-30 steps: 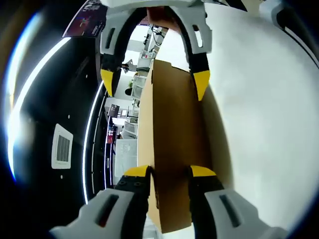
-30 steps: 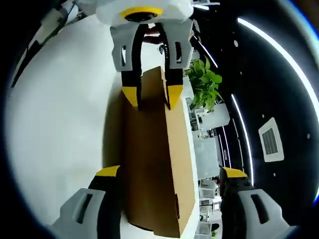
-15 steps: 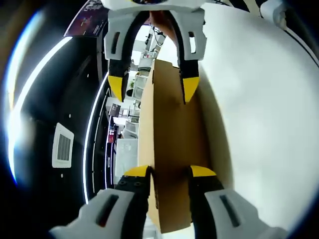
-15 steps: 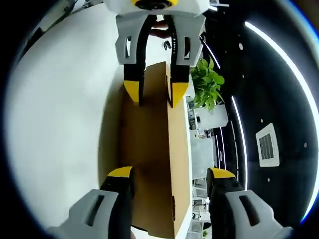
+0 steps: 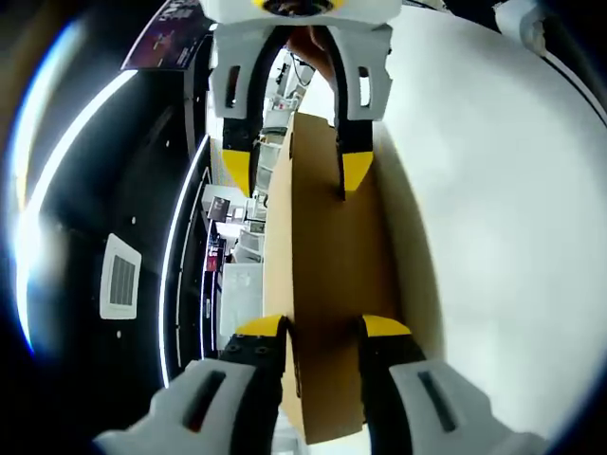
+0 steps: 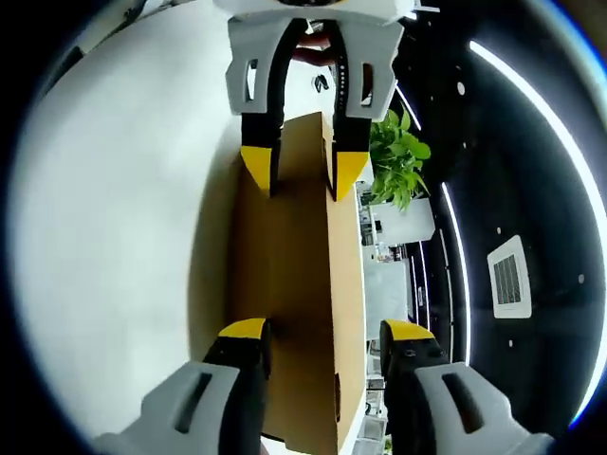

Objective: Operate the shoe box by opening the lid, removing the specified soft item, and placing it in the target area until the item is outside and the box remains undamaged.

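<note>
A brown cardboard shoe box [image 5: 327, 256] lies closed on the white table [image 5: 493, 218]. My left gripper [image 5: 322, 327] is shut on its near end, a yellow-tipped jaw pressed to each long side. At the box's far end my right gripper [image 5: 296, 172] straddles the box, with its jaws set wider than the left's. In the right gripper view the box [image 6: 299, 256] runs up between my right gripper [image 6: 325, 330], whose jaws stand close beside it, and the left gripper [image 6: 302, 169] clamped on the opposite end. The box's contents are hidden.
Both views are rolled sideways. The white table [image 6: 114, 218] spreads wide on one side of the box. Past the table edge are a green potted plant [image 6: 394, 156], shelving [image 5: 237, 246], and a dark ceiling with light strips and a vent [image 5: 119, 280].
The right gripper's jaws have narrowed steadily around its end of the box. The left gripper's hold and the box have stayed put.
</note>
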A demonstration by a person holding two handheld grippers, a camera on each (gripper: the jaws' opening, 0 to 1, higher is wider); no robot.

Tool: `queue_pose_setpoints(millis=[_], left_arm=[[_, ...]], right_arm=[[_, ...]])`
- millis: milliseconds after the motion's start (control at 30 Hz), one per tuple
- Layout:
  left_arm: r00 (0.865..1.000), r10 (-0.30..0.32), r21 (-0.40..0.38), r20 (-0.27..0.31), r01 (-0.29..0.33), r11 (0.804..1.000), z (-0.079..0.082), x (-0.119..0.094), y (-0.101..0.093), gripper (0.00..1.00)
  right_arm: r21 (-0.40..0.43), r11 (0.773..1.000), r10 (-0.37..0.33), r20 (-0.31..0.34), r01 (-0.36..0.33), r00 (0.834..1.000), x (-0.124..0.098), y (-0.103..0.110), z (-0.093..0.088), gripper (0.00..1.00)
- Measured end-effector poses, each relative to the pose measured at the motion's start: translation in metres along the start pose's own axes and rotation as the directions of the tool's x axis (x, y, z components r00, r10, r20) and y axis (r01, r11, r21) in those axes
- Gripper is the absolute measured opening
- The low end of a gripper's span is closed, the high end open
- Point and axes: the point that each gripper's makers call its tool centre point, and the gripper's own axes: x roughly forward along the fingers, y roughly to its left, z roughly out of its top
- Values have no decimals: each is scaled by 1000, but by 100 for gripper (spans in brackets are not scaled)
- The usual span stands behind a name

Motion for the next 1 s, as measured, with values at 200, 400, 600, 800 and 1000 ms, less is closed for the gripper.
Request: queue_pose_setpoints(millis=[200, 400, 600, 800, 1000], left_arm=[[1000, 7, -6, 0, -7, 1000, 0, 0, 0, 30], [1000, 12, -15, 3, -12, 1000, 0, 0, 0, 30], [1000, 19, -18, 7, -19, 1000, 0, 1, 0, 30], [1000, 19, -18, 7, -19, 1000, 0, 2, 0, 30], [999, 31, -38, 8, -31, 999, -1, 3, 1, 30]], right_arm=[[-16, 999, 42, 1, -42, 999, 2, 12, 1, 30], [-20, 999, 38, 0, -38, 999, 3, 13, 1, 30], [-35, 999, 19, -8, -19, 1000, 2, 13, 2, 30], [-46, 999, 22, 1, -22, 1000, 1, 13, 3, 29], [-45, 999, 25, 2, -25, 1000, 1, 13, 4, 29]])
